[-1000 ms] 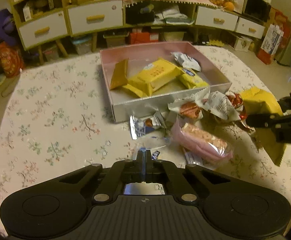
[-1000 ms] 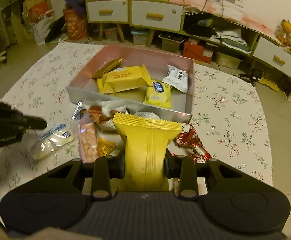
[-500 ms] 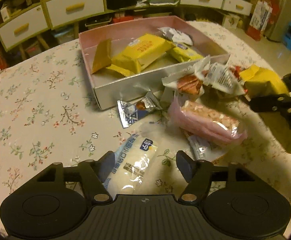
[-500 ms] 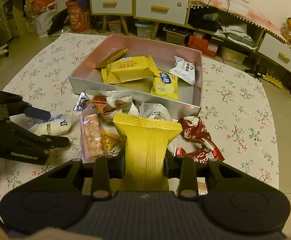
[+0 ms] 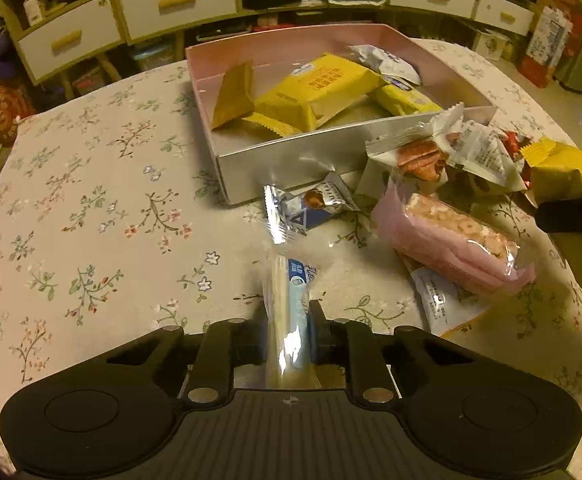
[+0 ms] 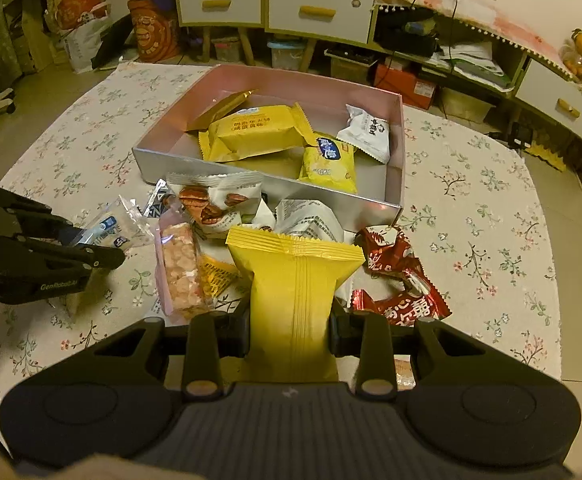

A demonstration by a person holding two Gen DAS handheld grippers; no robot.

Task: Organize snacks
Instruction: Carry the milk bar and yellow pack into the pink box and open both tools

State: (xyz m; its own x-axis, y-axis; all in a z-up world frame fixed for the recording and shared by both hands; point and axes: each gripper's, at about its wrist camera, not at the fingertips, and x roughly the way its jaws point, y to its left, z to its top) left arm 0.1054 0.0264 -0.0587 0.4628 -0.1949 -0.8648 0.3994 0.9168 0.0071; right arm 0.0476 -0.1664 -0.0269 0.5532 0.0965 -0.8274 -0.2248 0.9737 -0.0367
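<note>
On the flowered tablecloth (image 5: pixel 91 208), the left gripper (image 5: pixel 289 332) is pinched on a clear packet (image 5: pixel 291 308) with a pale blue label whose print is too blurred to read; the packet stands on edge between the two fingers, its far end pointing toward the box (image 5: pixel 291 160). From the right wrist view the side of that gripper reads "GenRobot.AI" in small white letters. Just beyond the packet lies a silver and blue wrapper (image 5: pixel 307 210), touching the silver front wall of the box. To its right sit a white pack with pecans pictured on it (image 6: pixel 215 200), a pink bag of puffed rice cake (image 5: pixel 455 240) and, partly under that bag, a pale blue sachet (image 5: pixel 435 300). Inside the pink-lined box lie a gold pack leaning on the left wall, a big yellow pack (image 6: pixel 255 132) with Chinese writing, a small yellow pack with a blue oval label (image 6: pixel 327 160) and a white pack (image 6: pixel 367 132). The right gripper (image 6: pixel 289 320) is closed on a plain yellow pack (image 6: pixel 295 288), held upright above the heap. Right of it lie red wrappers (image 6: pixel 395 280) with white Chinese characters.
</note>
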